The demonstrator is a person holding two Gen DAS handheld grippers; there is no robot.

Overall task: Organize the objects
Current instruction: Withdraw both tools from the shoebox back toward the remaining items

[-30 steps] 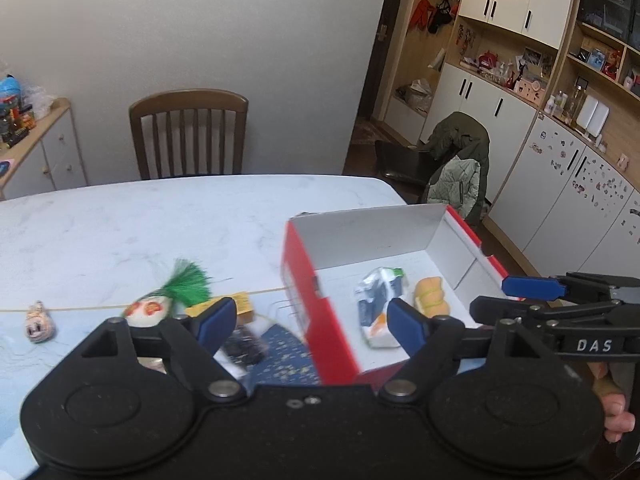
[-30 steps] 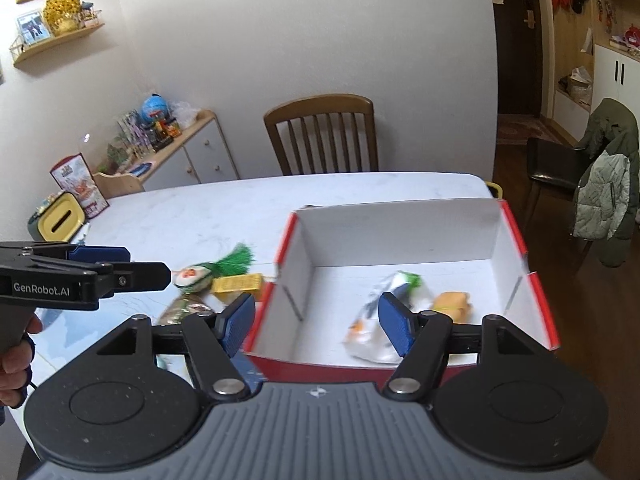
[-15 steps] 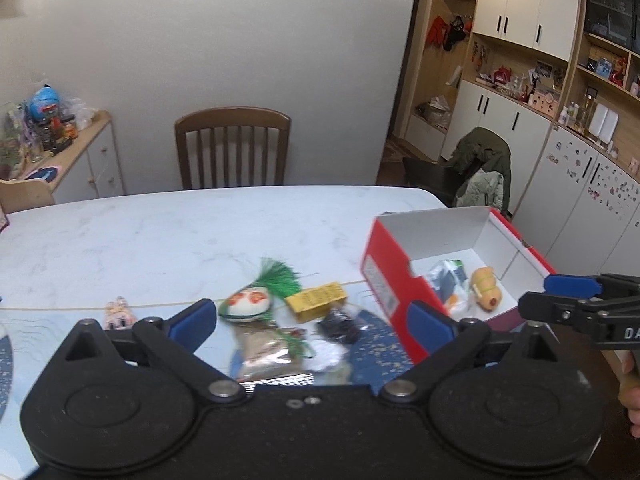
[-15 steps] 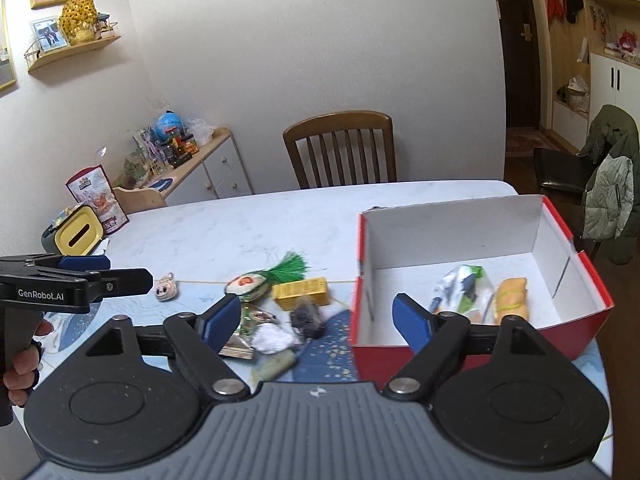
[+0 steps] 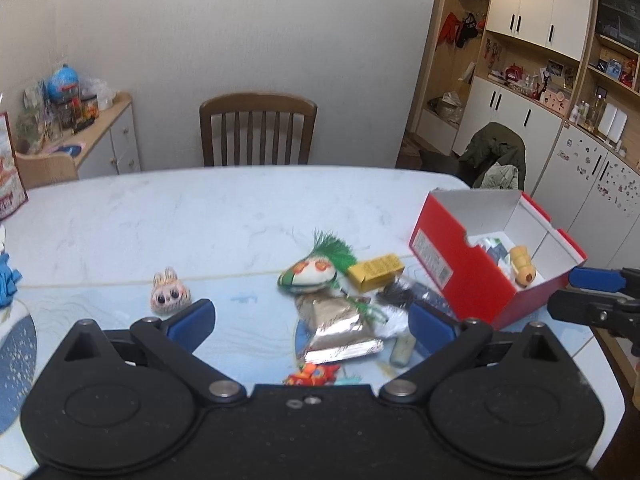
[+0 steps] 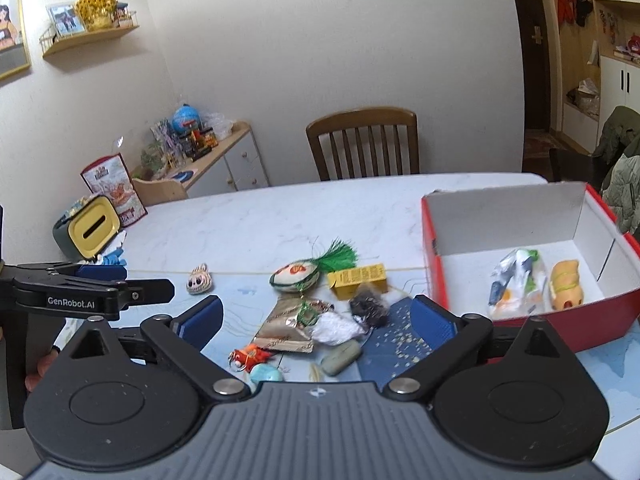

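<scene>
Each hand-held gripper, left point(image 5: 312, 314) and right point(image 6: 316, 316), hangs released and empty above the loose trinkets point(image 6: 320, 312) near the worktop's point(image 5: 160, 216) front edge, beside the red box point(image 6: 528, 256) at its right edge.

Wooden chair point(image 5: 258, 130) behind the table; cluttered sideboard point(image 6: 224, 160) at left; green jacket point(image 5: 498, 160) on a seat.
</scene>
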